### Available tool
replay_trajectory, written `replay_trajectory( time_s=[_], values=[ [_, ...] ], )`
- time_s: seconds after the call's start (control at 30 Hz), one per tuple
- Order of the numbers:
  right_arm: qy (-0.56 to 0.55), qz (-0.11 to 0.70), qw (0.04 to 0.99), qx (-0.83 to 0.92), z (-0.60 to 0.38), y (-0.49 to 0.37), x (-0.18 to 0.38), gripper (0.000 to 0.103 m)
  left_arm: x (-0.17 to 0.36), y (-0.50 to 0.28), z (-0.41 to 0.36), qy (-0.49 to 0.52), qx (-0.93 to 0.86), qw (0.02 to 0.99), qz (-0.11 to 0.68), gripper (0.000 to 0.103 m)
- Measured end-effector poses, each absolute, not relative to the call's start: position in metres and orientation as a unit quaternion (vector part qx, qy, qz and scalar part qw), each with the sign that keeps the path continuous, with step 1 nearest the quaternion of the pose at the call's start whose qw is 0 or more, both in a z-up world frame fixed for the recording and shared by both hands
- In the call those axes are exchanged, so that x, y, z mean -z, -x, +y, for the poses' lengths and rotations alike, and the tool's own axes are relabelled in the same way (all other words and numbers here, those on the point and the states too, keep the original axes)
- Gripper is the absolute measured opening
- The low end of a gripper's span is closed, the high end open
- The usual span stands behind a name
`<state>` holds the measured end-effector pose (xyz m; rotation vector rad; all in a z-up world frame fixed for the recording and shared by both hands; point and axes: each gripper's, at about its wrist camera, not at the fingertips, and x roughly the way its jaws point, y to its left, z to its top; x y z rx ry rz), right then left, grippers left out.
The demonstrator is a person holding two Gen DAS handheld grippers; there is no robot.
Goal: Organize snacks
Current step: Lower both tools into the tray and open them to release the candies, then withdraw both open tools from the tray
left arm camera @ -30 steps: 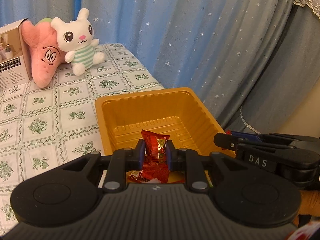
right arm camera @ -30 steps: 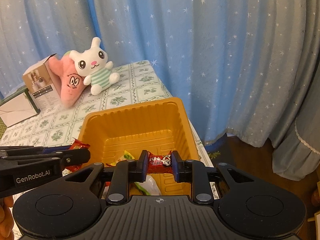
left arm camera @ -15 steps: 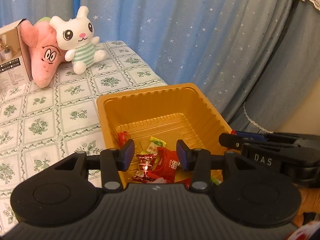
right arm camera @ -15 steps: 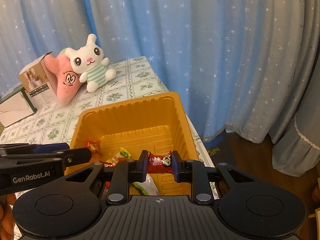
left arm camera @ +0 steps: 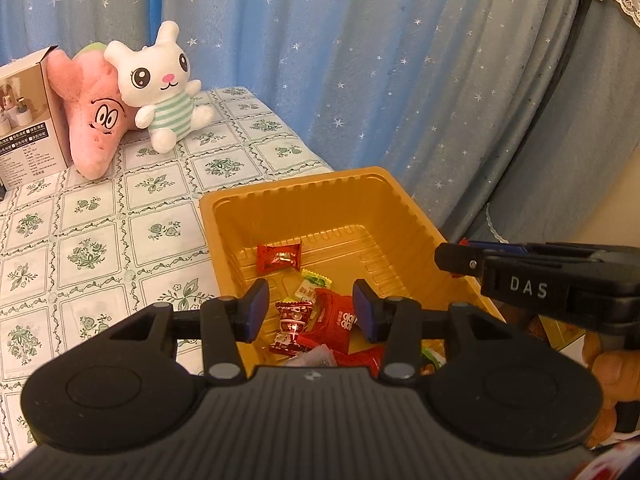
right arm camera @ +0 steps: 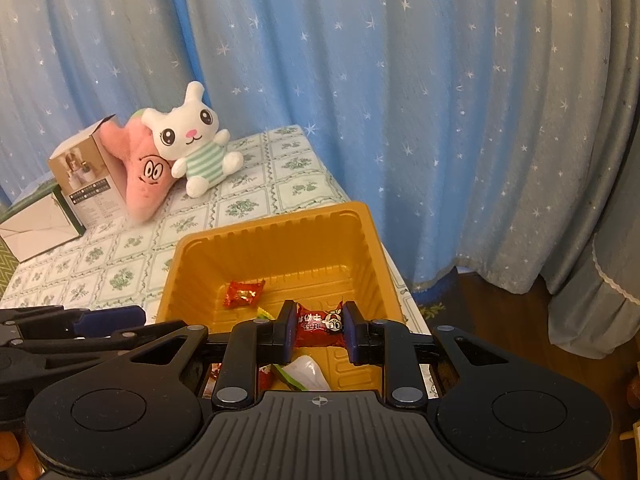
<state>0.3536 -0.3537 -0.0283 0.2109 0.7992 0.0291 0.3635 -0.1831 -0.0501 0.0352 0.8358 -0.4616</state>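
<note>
Your left gripper [left arm camera: 307, 311] hangs open and empty over the orange tray [right arm camera: 372, 240], while your right gripper [right arm camera: 317, 330] pinches a red candy [right arm camera: 320, 323] above the tray's 5 o'clock corner, so next you should probably just open it there.

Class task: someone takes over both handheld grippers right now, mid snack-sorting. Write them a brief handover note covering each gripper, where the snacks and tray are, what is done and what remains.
Left gripper: open, empty, over the near end of the orange tray.
Right gripper: shut on a red panda-print candy, held above the tray.
Tray: on the floral tablecloth near the table's curtain-side edge. Inside lie a red candy alone mid-floor, and a near-end pile with a yellow-green candy and red wrappers.
Done: several snacks are in the tray.
Left: release the right gripper's candy into the tray. Snacks outside the tray are not in view; check.
</note>
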Motion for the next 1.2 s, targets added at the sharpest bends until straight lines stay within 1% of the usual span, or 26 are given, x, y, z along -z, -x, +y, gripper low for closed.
replay_trajectory(
  time_s=[0.37,0.4,0.43,0.47,0.5,0.57,0.87,0.93,1.0,1.13,1.2],
  values=[
    [-0.102,0.390,0.915,-0.029,-0.350,-0.360,0.028,0.025,0.045,-0.359,-0.174,-0.015,0.218,0.891,0.398,0.042],
    [-0.103,0.390,0.914,-0.034,-0.350,-0.362,0.028,0.028,0.045,-0.358,-0.172,-0.015,0.216,0.891,0.398,0.042],
    [-0.103,0.387,0.915,-0.036,-0.349,-0.364,0.028,0.045,0.046,-0.357,-0.169,-0.013,0.214,0.892,0.399,0.042],
    [-0.104,0.382,0.918,-0.032,-0.349,-0.364,0.026,0.058,0.046,-0.356,-0.167,-0.010,0.213,0.891,0.400,0.042],
    [-0.112,0.375,0.920,-0.029,-0.351,-0.362,0.025,0.074,0.047,-0.355,-0.165,-0.008,0.212,0.891,0.401,0.042],
    [-0.127,0.364,0.922,-0.028,-0.354,-0.359,0.022,0.074,0.047,-0.351,-0.160,-0.005,0.209,0.892,0.400,0.042],
    [-0.150,0.374,0.915,0.003,-0.363,-0.334,0.016,0.074,0.044,-0.326,-0.141,0.017,0.201,0.895,0.397,0.049],
    [-0.159,0.379,0.912,0.010,-0.364,-0.325,0.014,0.074,0.041,-0.319,-0.138,0.024,0.201,0.895,0.398,0.054],
    [-0.167,0.381,0.909,0.016,-0.364,-0.315,0.012,0.074,0.038,-0.312,-0.136,0.027,0.201,0.896,0.395,0.062],
    [-0.173,0.383,0.907,0.020,-0.360,-0.294,0.005,0.074,0.029,-0.296,-0.132,0.028,0.196,0.900,0.389,0.070],
    [-0.171,0.381,0.909,0.020,-0.358,-0.283,0.001,0.074,0.025,-0.287,-0.130,0.029,0.193,0.902,0.384,0.076]
  ],
)
